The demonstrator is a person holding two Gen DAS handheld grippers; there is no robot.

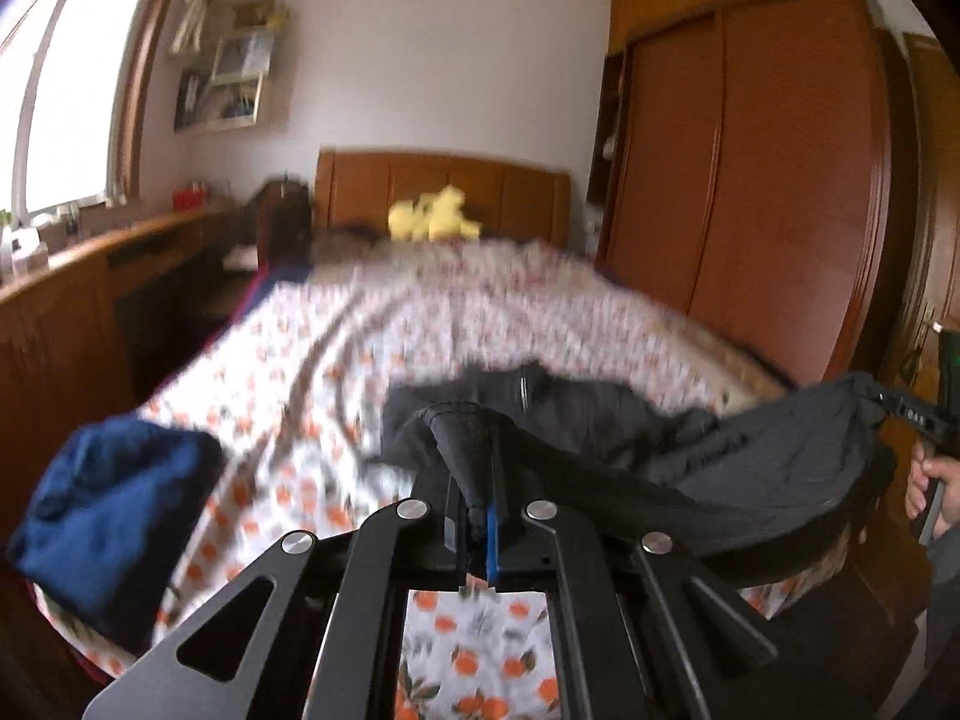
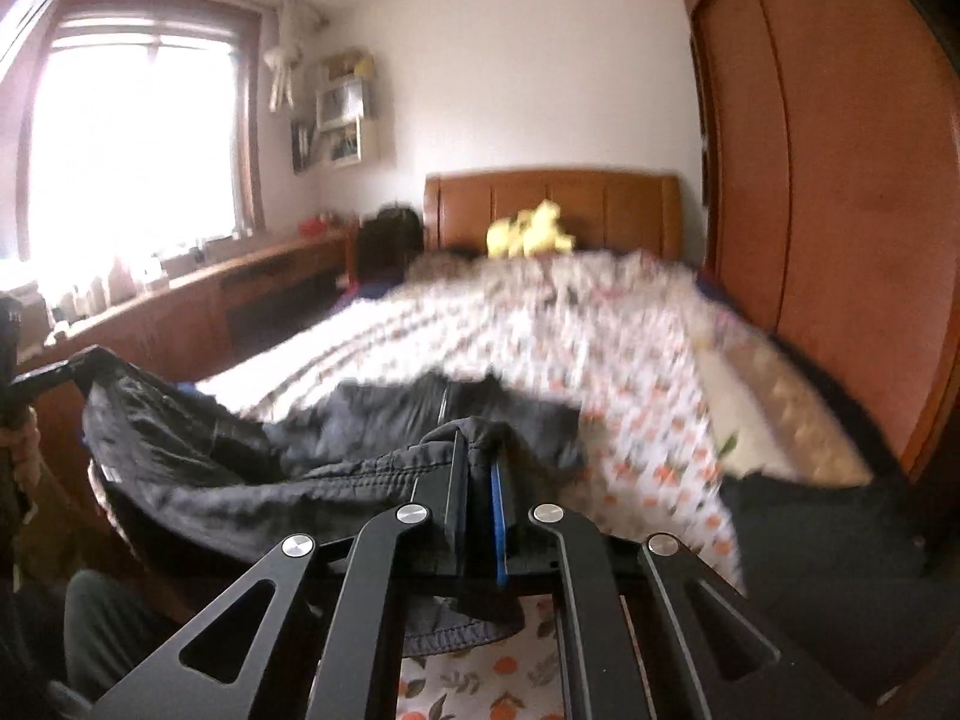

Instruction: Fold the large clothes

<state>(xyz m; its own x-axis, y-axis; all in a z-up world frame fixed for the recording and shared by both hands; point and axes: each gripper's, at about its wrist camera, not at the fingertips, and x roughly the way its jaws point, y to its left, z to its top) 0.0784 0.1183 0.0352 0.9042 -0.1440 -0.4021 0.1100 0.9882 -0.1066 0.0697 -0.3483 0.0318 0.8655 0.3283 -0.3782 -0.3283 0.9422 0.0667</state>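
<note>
A large dark grey garment [image 1: 774, 462] hangs stretched between both grippers above the bed. My left gripper [image 1: 474, 420] is shut on one bunched corner of it, the cloth pinched between the blue-lined pads. In the right wrist view the same garment [image 2: 252, 480] sags to the left, and my right gripper [image 2: 477, 450] is shut on its stitched hem. The garment's far part still rests on the bed [image 1: 384, 324], which has an orange-fruit print sheet. The right gripper shows at the right edge of the left view, held by a hand [image 1: 927, 480].
A folded dark blue cloth [image 1: 114, 516] lies at the bed's near left corner. A black cloth [image 2: 822, 528] lies at the near right. A yellow plush toy [image 1: 435, 216] sits by the wooden headboard. A tall wardrobe [image 1: 750, 180] stands right, a long desk [image 1: 72, 300] under the window left.
</note>
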